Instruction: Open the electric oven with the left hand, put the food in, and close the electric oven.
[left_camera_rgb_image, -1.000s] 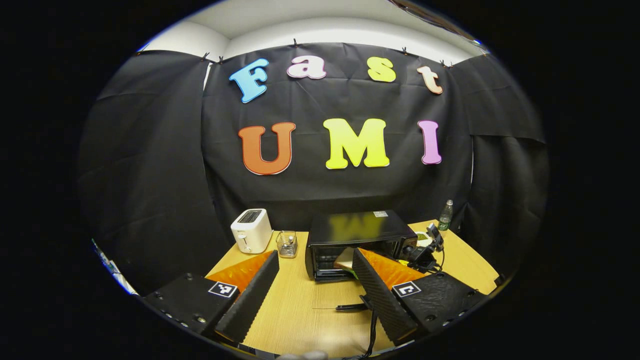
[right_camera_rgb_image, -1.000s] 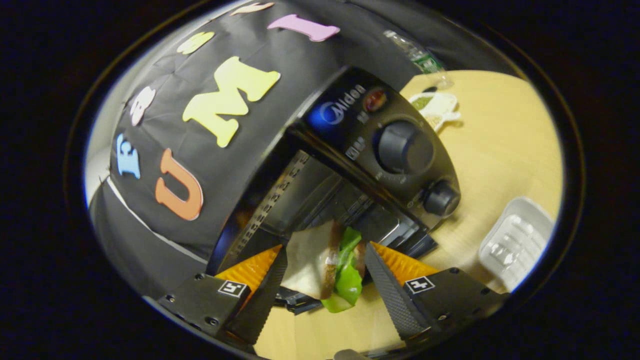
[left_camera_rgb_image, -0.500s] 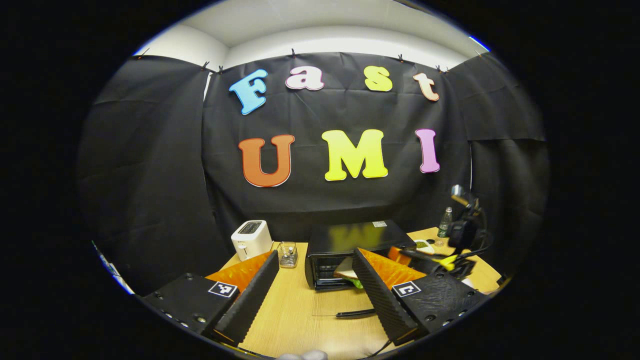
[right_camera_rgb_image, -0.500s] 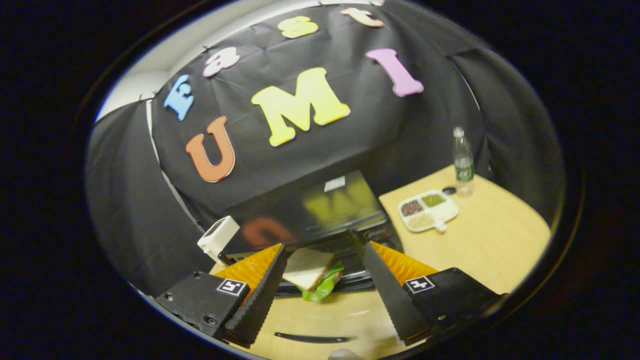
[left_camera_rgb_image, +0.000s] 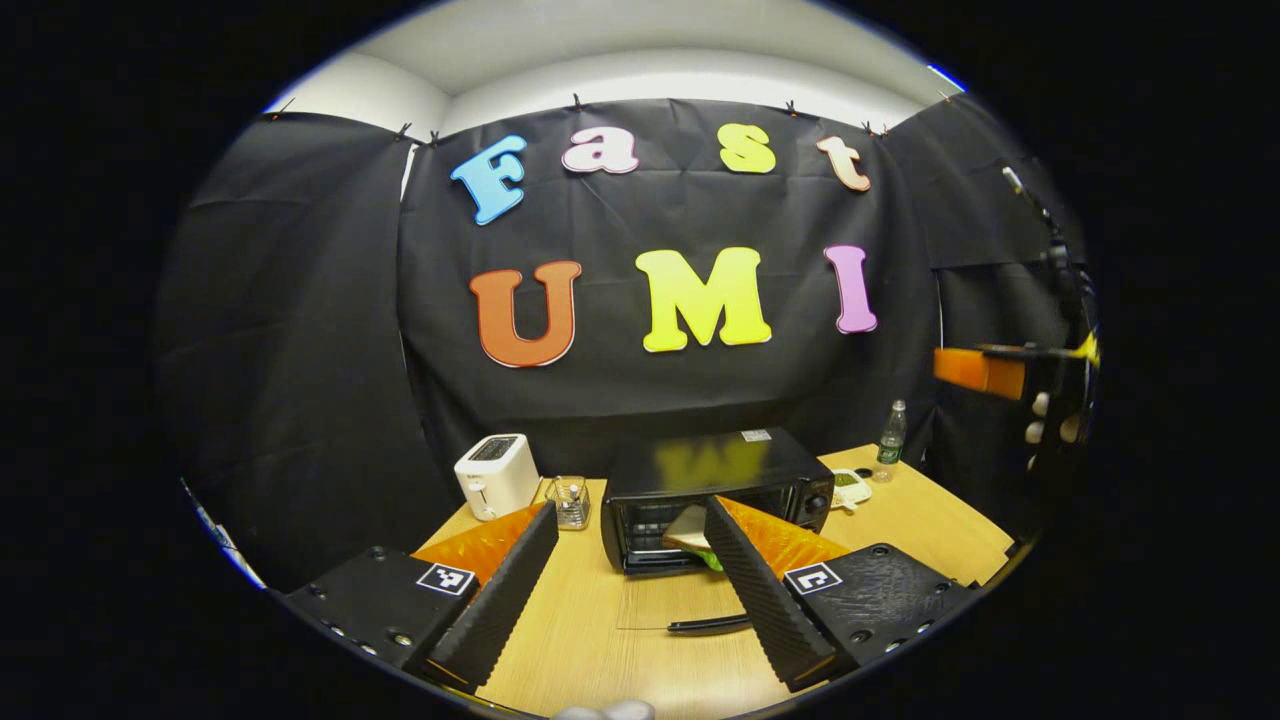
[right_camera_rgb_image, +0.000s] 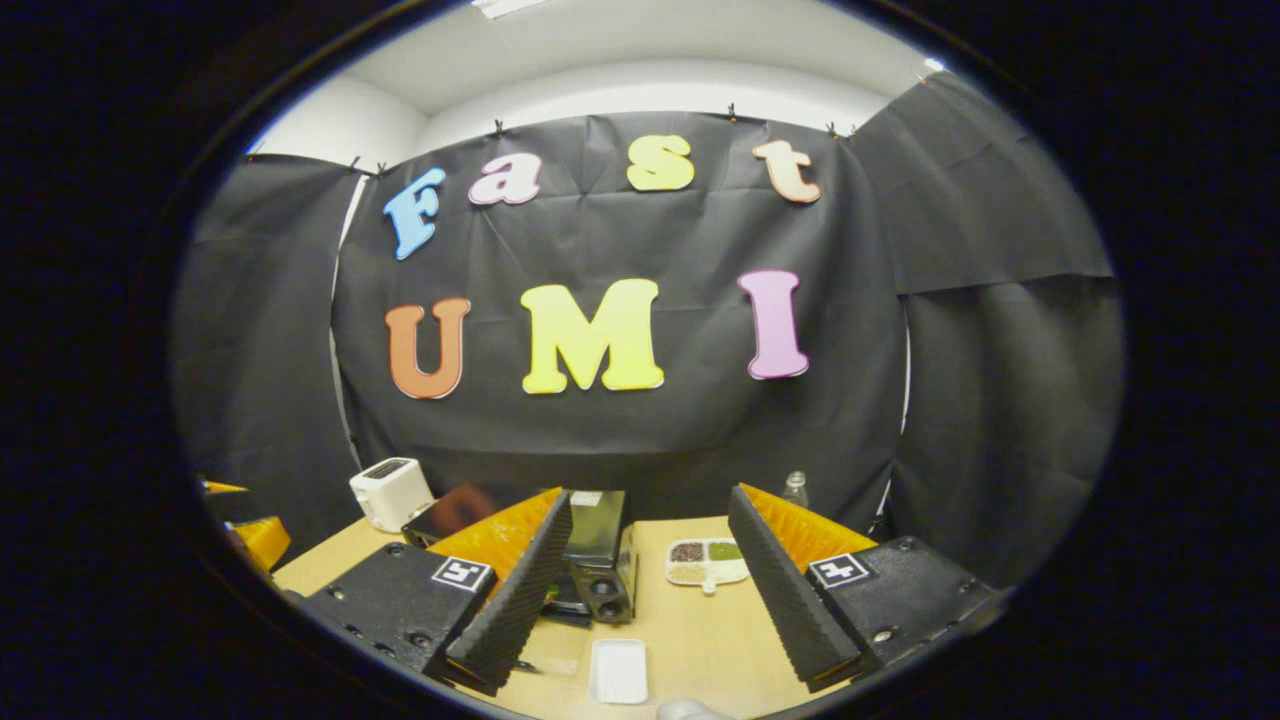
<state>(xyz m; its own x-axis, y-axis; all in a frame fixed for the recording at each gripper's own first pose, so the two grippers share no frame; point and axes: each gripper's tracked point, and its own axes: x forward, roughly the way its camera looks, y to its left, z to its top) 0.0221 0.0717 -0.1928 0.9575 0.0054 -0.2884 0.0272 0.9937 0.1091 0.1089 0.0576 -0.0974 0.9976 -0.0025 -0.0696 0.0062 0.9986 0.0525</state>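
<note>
Sandwich (left_camera_rgb_image: 690, 528) in oven (left_camera_rgb_image: 715, 485), door (left_camera_rgb_image: 680, 600) down on counter (left_camera_rgb_image: 600, 640). Left claw (left_camera_rgb_image: 625, 585) spread; right claw (right_camera_rgb_image: 645, 580) spread, empty. Advice: hook door's handle, swing up gently.

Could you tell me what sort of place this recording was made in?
It looks like a staged recording booth set up as a small kitchen counter. A black cloth wall hangs behind a wooden table that carries a white toaster, an open electric oven holding a sandwich, and a water bottle.
</note>
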